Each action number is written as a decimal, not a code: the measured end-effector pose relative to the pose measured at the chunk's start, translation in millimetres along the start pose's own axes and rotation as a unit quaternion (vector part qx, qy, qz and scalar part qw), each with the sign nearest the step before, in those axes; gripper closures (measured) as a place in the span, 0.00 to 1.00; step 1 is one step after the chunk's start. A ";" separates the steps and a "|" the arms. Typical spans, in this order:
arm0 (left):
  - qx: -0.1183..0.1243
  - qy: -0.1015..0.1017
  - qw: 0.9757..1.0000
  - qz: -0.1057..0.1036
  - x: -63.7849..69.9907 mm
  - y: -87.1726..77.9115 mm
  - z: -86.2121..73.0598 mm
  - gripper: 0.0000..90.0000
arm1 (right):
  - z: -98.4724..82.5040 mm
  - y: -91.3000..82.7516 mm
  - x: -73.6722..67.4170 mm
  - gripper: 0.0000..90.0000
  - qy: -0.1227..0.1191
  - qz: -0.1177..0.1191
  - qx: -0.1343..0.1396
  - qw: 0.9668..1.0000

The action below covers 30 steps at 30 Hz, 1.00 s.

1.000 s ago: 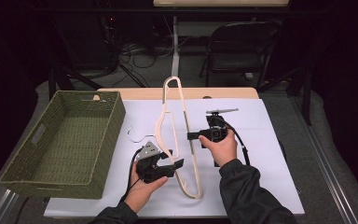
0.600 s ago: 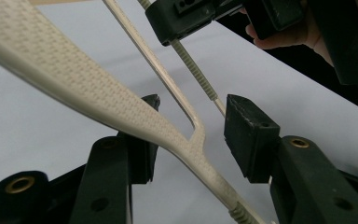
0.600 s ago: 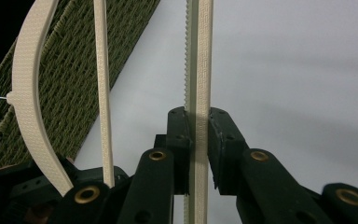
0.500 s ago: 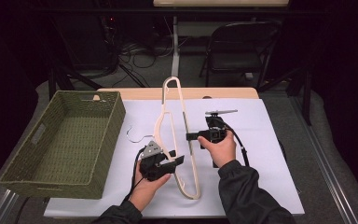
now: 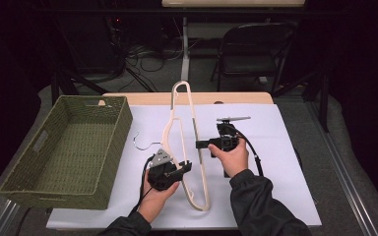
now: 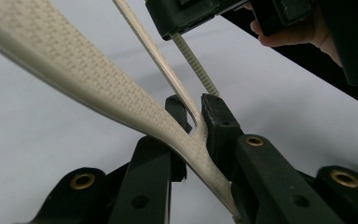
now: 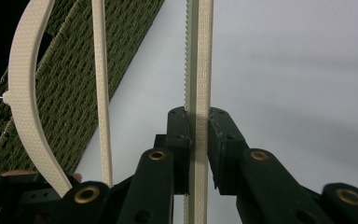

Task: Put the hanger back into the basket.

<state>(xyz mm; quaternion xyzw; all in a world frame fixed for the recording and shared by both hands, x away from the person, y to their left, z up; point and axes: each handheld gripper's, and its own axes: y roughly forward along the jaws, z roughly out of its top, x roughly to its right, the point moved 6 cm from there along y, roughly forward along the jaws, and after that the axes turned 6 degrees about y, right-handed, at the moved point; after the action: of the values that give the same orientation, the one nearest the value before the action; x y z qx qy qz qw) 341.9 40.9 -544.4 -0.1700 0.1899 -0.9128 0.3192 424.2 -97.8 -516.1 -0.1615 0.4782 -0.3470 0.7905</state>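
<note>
Left hand-held gripper (image 5: 183, 167) and right hand-held gripper (image 5: 203, 143) each pinch the cream hanger (image 5: 195, 147)

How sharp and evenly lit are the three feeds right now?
High view: white table cover bright, surroundings nearly black. Left gripper view: the cream plastic clothes hanger blurs up close, sharp at the jaws. Right gripper view: hanger bar and green woven basket crisp; no glare.
</note>
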 end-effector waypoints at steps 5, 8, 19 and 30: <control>0.007 0.000 1.000 -0.001 -0.5 -2.5 1.5 0.91 | 0.3 0.3 -0.4 0.88 0.004 0.007 0.007 1.000; 0.006 0.001 1.000 0.000 -0.6 -2.7 1.5 0.91 | -0.8 0.0 1.0 0.88 0.008 0.007 -0.001 1.000; 0.010 -0.035 0.999 -0.009 -1.9 -3.9 2.2 0.92 | -2.2 2.3 2.8 0.87 0.013 0.009 -0.002 1.000; 0.013 -0.046 0.999 -0.010 -5.7 -6.8 3.7 0.94 | -3.0 3.1 3.1 0.86 0.009 0.007 0.000 1.000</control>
<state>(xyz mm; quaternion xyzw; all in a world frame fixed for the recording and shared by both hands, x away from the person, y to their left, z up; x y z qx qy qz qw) 344.1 48.7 -539.2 -0.2098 0.1615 -0.9096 0.3203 423.8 -97.6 -521.4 -0.1558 0.4861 -0.3429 0.7886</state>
